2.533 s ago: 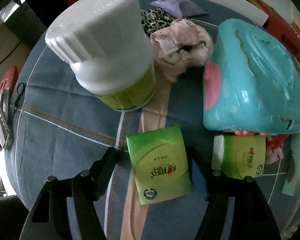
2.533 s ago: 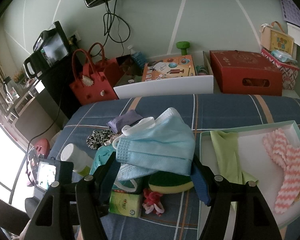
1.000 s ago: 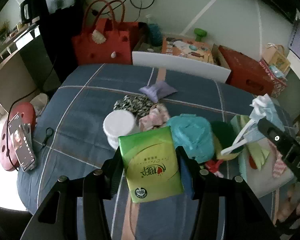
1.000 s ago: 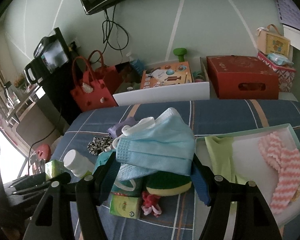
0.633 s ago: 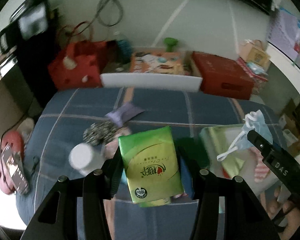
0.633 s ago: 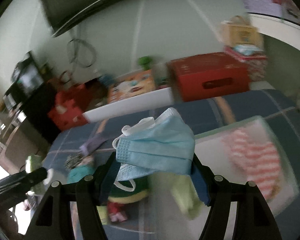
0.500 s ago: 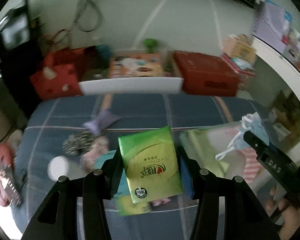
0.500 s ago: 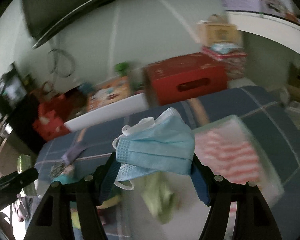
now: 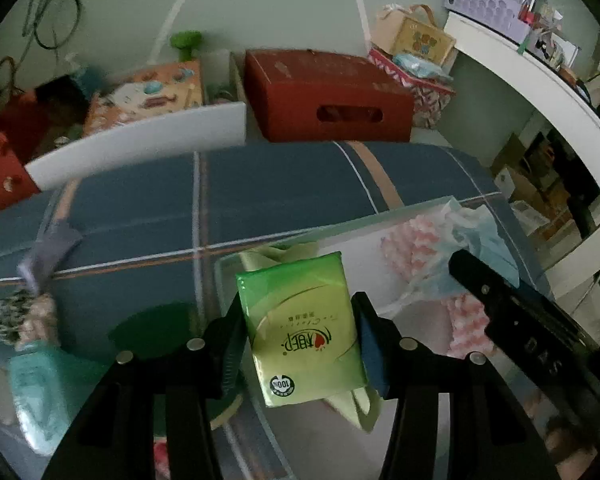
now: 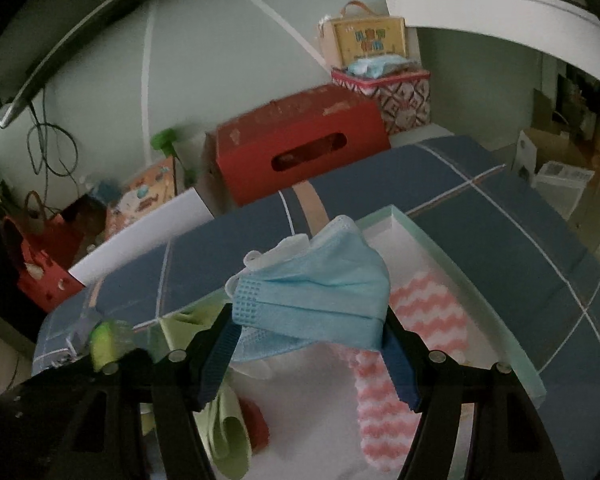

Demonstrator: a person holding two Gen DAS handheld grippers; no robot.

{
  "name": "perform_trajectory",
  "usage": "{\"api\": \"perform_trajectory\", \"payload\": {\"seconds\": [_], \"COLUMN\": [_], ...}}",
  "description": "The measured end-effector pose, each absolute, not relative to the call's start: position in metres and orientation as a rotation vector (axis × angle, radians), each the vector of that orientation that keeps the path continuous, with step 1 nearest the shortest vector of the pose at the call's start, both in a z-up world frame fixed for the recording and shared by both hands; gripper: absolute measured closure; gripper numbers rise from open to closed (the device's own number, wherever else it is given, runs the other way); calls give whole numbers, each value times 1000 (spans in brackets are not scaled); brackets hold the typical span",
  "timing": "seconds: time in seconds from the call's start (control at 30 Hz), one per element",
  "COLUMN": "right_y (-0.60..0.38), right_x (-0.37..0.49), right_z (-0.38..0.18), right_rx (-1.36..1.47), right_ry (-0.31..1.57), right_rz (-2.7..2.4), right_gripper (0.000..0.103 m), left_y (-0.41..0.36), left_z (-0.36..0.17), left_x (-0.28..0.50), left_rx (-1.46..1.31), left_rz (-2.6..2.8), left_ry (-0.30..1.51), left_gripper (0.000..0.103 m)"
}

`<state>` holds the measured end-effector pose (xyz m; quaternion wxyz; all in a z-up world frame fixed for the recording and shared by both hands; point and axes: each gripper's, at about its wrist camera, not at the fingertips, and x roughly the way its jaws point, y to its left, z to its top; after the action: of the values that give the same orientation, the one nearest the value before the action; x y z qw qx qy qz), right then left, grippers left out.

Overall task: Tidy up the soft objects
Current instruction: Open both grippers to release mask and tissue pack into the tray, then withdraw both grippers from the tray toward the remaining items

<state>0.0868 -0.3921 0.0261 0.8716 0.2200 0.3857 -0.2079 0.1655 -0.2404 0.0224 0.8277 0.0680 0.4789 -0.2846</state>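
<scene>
Two soft things are in my grip at once, both hanging over the white tray [image 10: 472, 280]. My left gripper [image 9: 300, 342] is clamped on a green tissue pack [image 9: 303, 330], its pads pressing the pack's two long edges at a middling spread, and the pack sits above the tray's near left part, over a light green cloth [image 9: 278, 254] that lies inside the tray. My right gripper [image 10: 308, 344] is squeezed onto a folded blue face mask [image 10: 320, 292], jaws fairly wide because the mask is bunched between them; its white ear loop [image 10: 284, 250] sticks up on the far side. The mask hangs above the middle of the tray, over a pink and white zigzag cloth [image 10: 428, 312] resting on the tray floor.

From the left wrist view I can see the right gripper's dark body reaching in over the tray's right side, with the mask beyond it. The tray rests on a blue checked bedspread [image 9: 284, 184]. Left of the tray, on the bedspread, lie a teal plush thing [image 9: 36, 384], a leopard-print piece [image 9: 10, 314] and a purple pouch [image 9: 48, 252], all blurred. Beyond the tray's far edge stand a red cardboard box [image 9: 324, 96] and a white board [image 9: 140, 140].
</scene>
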Motion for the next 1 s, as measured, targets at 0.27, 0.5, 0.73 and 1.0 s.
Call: {"api": "perform_trajectory", "payload": {"seconds": [0.27,0.5,0.73,1.0], "right_y": [-392,-389,-386,-388], "right_x": [89,87,87,80], "right_z": [17,27,31,40], "right_rx": [461,438,415,372], "right_ry": [856,874,911,939], "right_rz": [-448,-473,-491,-564], "right_gripper": [32,31,31,17], "left_y": [-249,-241,-237,-230], "left_z": [-6,0,5,10], "left_x": [176,177,178,180], "left_rx": [122,54,11,-1], "left_rz": [-609,-630,-640,-609], "left_ry": [1088,1109,1139,1132], "left_gripper": [50,34,27,10]}}
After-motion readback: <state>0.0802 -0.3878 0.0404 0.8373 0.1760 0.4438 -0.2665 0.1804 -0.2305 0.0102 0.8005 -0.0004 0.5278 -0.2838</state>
